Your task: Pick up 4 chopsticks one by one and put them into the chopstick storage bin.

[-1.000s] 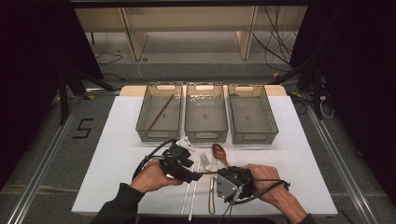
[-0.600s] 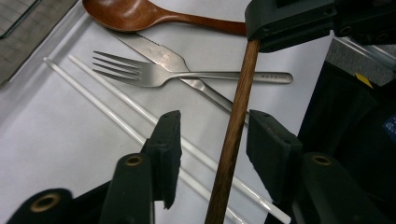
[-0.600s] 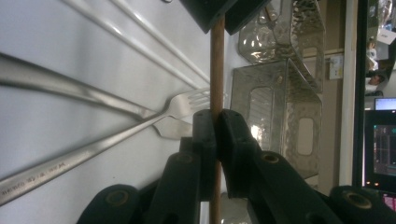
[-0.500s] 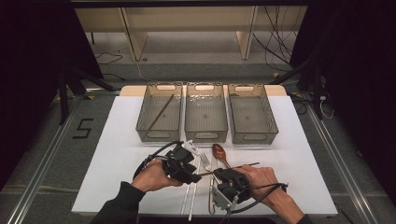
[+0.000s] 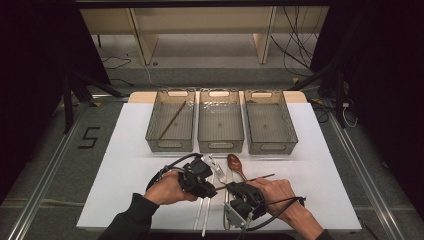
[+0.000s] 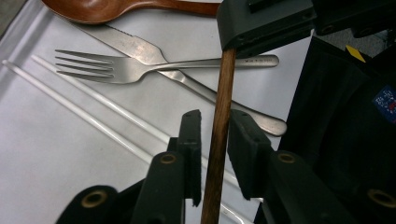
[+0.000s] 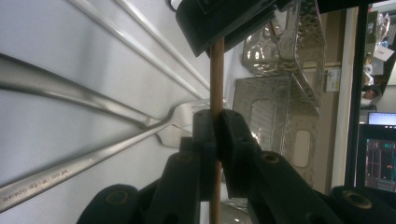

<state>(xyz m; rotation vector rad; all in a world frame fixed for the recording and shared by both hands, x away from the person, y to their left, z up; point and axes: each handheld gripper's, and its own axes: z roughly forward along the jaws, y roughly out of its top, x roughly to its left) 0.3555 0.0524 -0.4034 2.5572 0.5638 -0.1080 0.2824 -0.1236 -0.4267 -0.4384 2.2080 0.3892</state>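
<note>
A brown wooden chopstick [image 5: 256,178] hangs level just above the white table near its front edge. My right gripper [image 5: 231,187] is shut on it, and in the right gripper view both pads of the right gripper [image 7: 215,114] press on the chopstick [image 7: 216,70]. My left gripper [image 5: 212,189] meets it from the left. In the left gripper view the chopstick [image 6: 224,93] stands between the jaws of the left gripper [image 6: 215,116], which have just been closing. A thin gap still shows at one pad.
A wooden spoon [image 5: 234,161], a fork [image 6: 116,70], a knife [image 6: 140,46] and clear rods [image 5: 202,215] lie under the grippers. Three clear bins stand behind: the left bin [image 5: 170,145] holds one brown chopstick, beside it the middle bin [image 5: 220,145] and right bin [image 5: 272,146].
The left gripper's jaws have narrowed around the chopstick's end. The right gripper has tilted a little and the chopstick now shows level between the two hands.
</note>
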